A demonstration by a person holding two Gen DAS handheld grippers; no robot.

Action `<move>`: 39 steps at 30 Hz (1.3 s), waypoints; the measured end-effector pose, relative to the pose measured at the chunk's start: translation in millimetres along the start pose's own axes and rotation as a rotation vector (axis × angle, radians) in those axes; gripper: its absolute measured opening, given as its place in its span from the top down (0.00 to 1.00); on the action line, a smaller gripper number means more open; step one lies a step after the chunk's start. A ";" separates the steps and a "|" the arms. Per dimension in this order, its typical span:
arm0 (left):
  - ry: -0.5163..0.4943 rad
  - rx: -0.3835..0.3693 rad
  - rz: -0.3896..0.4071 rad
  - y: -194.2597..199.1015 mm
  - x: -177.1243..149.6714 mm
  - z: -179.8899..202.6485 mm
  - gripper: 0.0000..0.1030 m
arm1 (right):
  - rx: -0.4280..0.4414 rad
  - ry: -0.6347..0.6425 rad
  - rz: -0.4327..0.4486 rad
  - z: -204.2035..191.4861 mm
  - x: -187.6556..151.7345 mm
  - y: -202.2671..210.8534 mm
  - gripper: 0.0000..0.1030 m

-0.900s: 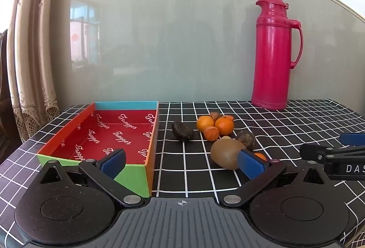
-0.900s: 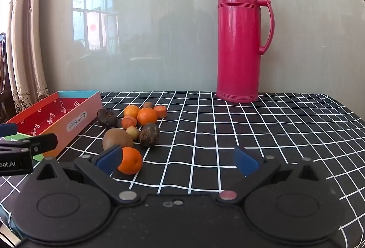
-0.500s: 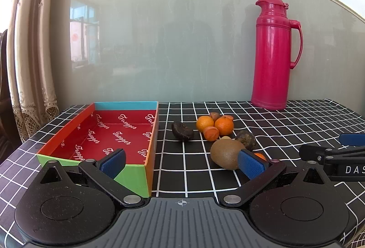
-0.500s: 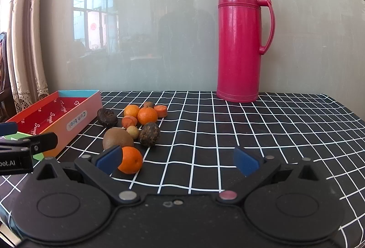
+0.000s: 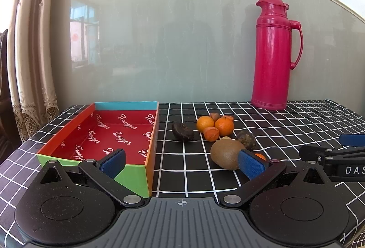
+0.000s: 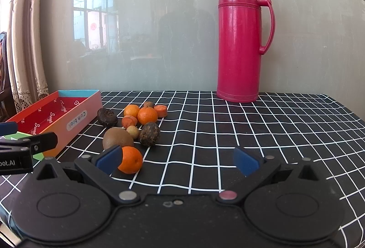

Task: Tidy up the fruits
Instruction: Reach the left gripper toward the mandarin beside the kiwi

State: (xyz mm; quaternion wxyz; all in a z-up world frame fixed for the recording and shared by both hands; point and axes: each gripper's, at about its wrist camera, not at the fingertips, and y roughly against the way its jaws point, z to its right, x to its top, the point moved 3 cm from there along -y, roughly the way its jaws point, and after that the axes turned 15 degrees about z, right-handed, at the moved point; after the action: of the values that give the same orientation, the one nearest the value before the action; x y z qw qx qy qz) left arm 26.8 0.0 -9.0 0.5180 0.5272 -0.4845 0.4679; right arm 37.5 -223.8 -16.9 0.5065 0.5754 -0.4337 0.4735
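A pile of fruit lies mid-table: a brown kiwi, several small oranges, two dark wrinkled fruits, and one orange nearest the right gripper. An empty red-lined box sits to the left of the pile. My left gripper is open and empty, its right finger just in front of the kiwi. My right gripper is open and empty, its left finger beside the near orange.
A tall pink thermos stands at the back right against a glass wall panel. A black-and-white checked cloth covers the table. Curtains hang at the left edge.
The right gripper has edged slightly forward toward the fruit. The left gripper has stayed still.
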 end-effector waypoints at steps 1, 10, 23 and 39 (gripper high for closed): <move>0.003 -0.001 -0.002 0.0 0.0 -0.2 0.00 | 0.000 0.000 0.000 -0.2 0.0 -0.2 0.00; 0.003 -0.002 -0.007 -0.5 0.0 0.7 0.00 | 0.000 0.000 0.000 -0.2 -0.1 -0.1 0.00; -0.012 -0.004 -0.002 -0.6 -0.2 0.7 0.00 | 0.001 0.003 -0.001 -0.2 -0.3 -0.5 0.00; 0.063 -0.004 0.003 0.6 0.3 0.3 0.00 | -0.024 -0.008 0.006 9.0 1.3 2.1 0.00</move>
State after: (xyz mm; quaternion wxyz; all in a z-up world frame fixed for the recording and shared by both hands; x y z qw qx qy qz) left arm 26.2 -0.3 -8.6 0.5335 0.5103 -0.4697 0.4840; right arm 36.6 -233.0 -15.6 0.5103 0.5697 -0.4432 0.4675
